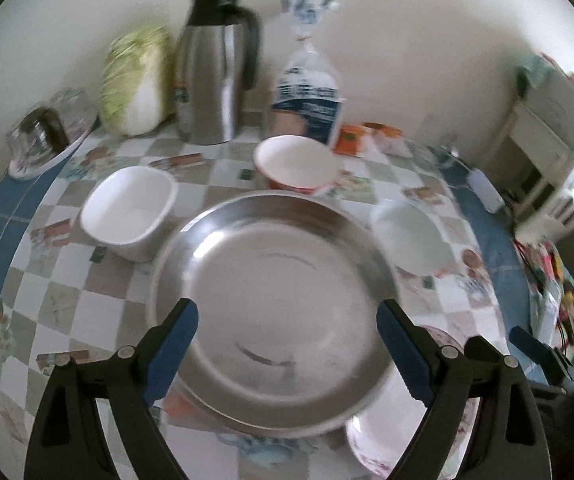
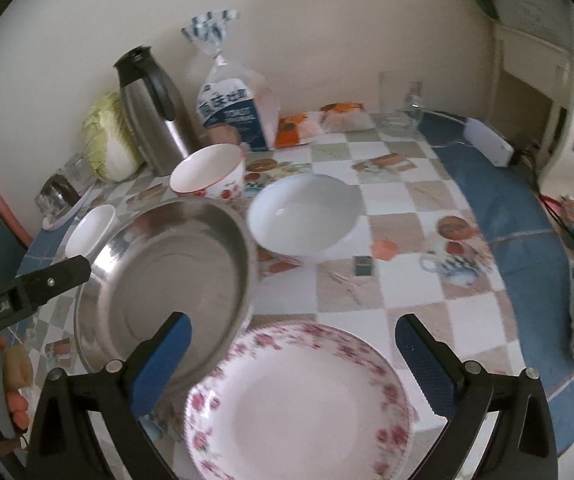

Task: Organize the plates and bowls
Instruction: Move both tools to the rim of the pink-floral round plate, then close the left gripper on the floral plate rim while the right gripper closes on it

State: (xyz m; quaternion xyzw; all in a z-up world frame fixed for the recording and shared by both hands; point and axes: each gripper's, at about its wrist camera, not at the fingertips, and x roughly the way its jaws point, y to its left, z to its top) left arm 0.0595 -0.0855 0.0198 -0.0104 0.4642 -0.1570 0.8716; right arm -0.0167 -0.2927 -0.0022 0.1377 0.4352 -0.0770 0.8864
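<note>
A steel plate point(image 1: 275, 304) lies on the table in front of my open left gripper point(image 1: 287, 320), whose fingers stand over its two sides. It also shows in the right wrist view point(image 2: 167, 280). A floral-rimmed plate point(image 2: 299, 404) lies under my open right gripper point(image 2: 293, 340), and its edge shows in the left wrist view point(image 1: 371, 440). Behind stand a round white bowl point(image 2: 305, 216), a red-rimmed bowl point(image 2: 209, 174) and a white squarish bowl point(image 1: 129, 212). The left gripper's finger point(image 2: 47, 280) reaches in at the steel plate's left rim.
A steel thermos jug point(image 1: 217, 68), a cabbage point(image 1: 137, 80), a bread bag point(image 1: 307, 92), snack packets point(image 2: 319, 122) and a glass point(image 2: 401, 104) stand along the wall. Upturned glasses on a saucer point(image 1: 43, 136) sit far left. A white charger point(image 2: 489, 142) lies at the right edge.
</note>
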